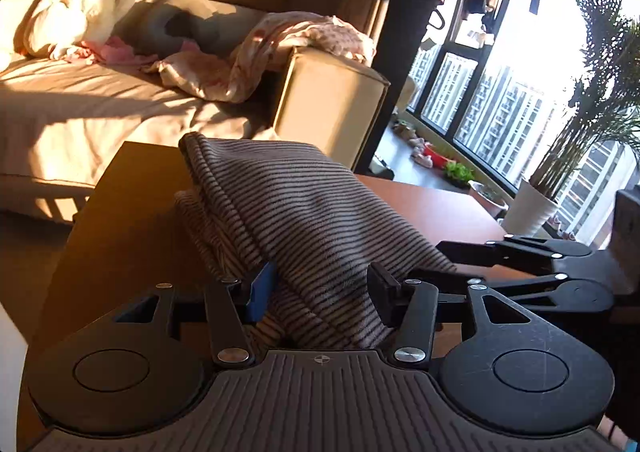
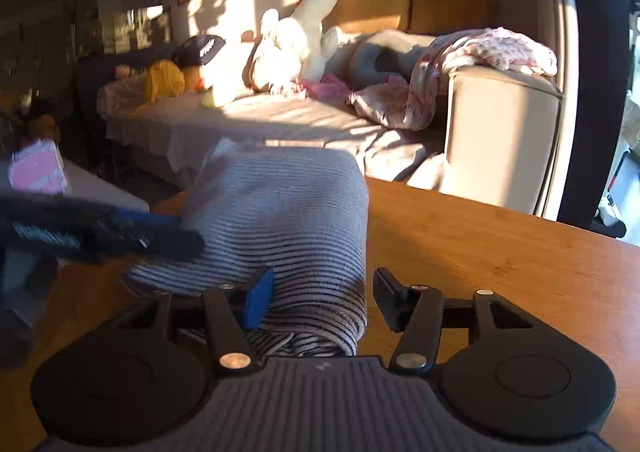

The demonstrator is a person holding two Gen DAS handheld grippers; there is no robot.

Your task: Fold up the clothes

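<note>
Left gripper (image 1: 320, 292) wide, grey black-striped folded knit garment (image 1: 312, 220) between fingers; right gripper (image 2: 322, 298) same, wide; no legible writing.

Sunlit beige sofa (image 2: 500, 140) behind a wooden table (image 2: 500, 252), tall windows (image 1: 500, 108), potted palm (image 1: 600, 100) alongside.

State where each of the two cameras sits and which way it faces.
Left wrist: on the left gripper, facing across the striped garment on the wooden table toward sofa and window; the right gripper shows at right.
Right wrist: on the right gripper, facing the garment and sofa; the left gripper shows blurred at left.
Shared: garment, table, sofa, white plush toy.
</note>
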